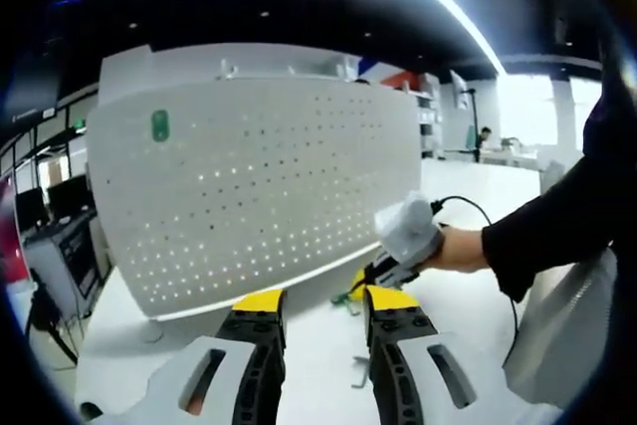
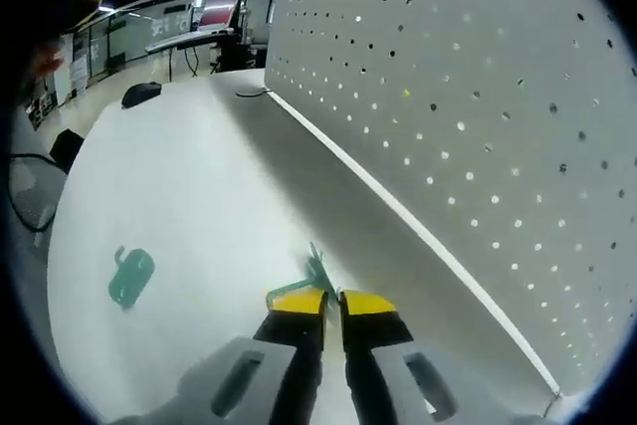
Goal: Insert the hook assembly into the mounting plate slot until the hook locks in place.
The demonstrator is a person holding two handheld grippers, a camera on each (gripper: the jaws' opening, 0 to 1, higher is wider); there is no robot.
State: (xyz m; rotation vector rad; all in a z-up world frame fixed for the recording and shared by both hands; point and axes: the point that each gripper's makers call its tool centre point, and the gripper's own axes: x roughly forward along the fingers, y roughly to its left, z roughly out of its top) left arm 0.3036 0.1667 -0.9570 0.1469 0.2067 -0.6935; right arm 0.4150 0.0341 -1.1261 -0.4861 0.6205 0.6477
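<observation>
White perforated board (image 1: 254, 186) stands upright on the pale surface (image 1: 318, 345), taking up the far middle of the left gripper view, with a small green tag (image 1: 159, 125) fixed near its upper left corner. In that view the left gripper (image 1: 320, 308) rises from the near edge with its yellow-tipped jaws set wide apart and nothing between them. Just beyond its right jaw, the right gripper (image 1: 370, 276) comes in from the right, held by a person's hand (image 1: 460, 249) in a dark sleeve (image 1: 557, 216), its tip low over the surface near the foot of the board. In the right gripper view the right gripper (image 2: 332, 298) has its jaws drawn narrow, pinching a thin green hook (image 2: 317, 271) that sticks out past the yellow tips. The hook hangs just above the surface (image 2: 199, 206), near the board's (image 2: 478, 116) lower edge but apart from it. To the left on the surface lies a second green piece (image 2: 130, 277), well apart from the gripper. Far off, a dark rounded object (image 2: 140, 94) rests on the surface.
</observation>
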